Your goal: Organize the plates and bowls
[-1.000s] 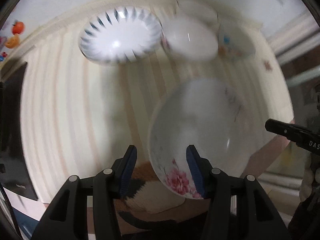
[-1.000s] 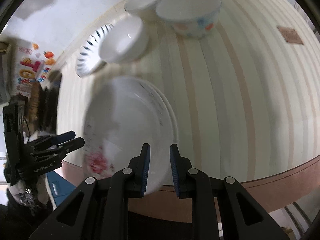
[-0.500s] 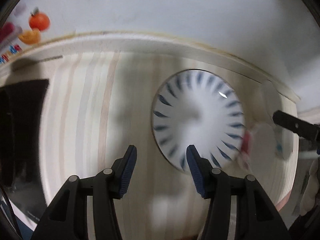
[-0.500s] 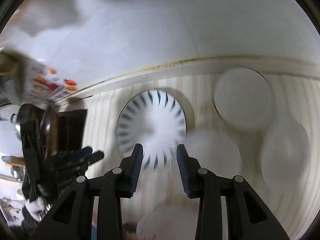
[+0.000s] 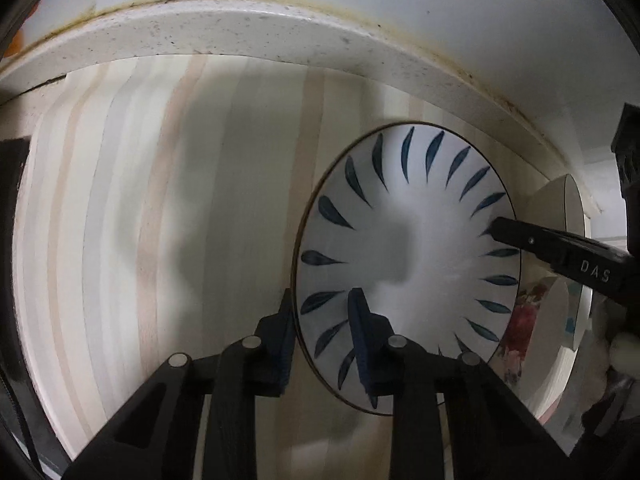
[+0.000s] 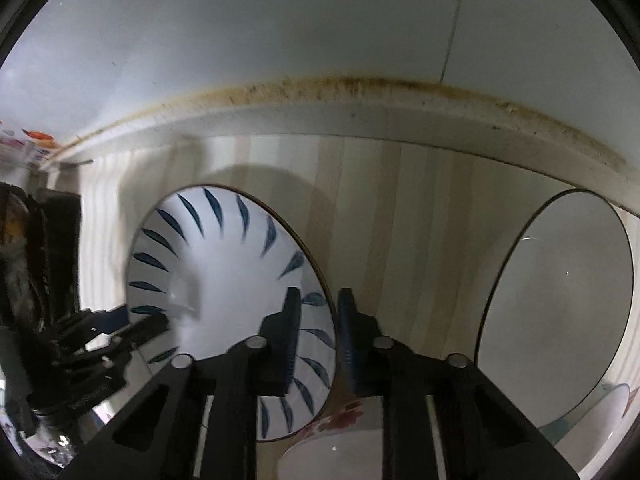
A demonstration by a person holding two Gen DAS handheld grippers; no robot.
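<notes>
Both grippers straddled the blue-leaf plate [image 5: 408, 256] lying on the striped tabletop [image 5: 180, 220], left gripper [image 5: 322, 338] at lower centre, right gripper [image 6: 316, 340] likewise, each part-open and gripping nothing; closing on opposite rim edges seemed the next call

A home kitchen: crockery on a striped countertop [image 5: 192, 220] against a grimy-edged wall [image 6: 280, 40].

Count: 1 blue-leaf plate [image 5: 404, 256] on the striped counter [image 5: 160, 220]. Right of that plate: 1 floral bowl [image 5: 532, 344], 1 plain white bowl [image 6: 560, 292] further right, near the counter's back edge. 2 grippers, one at each side of the plate rim.
</notes>
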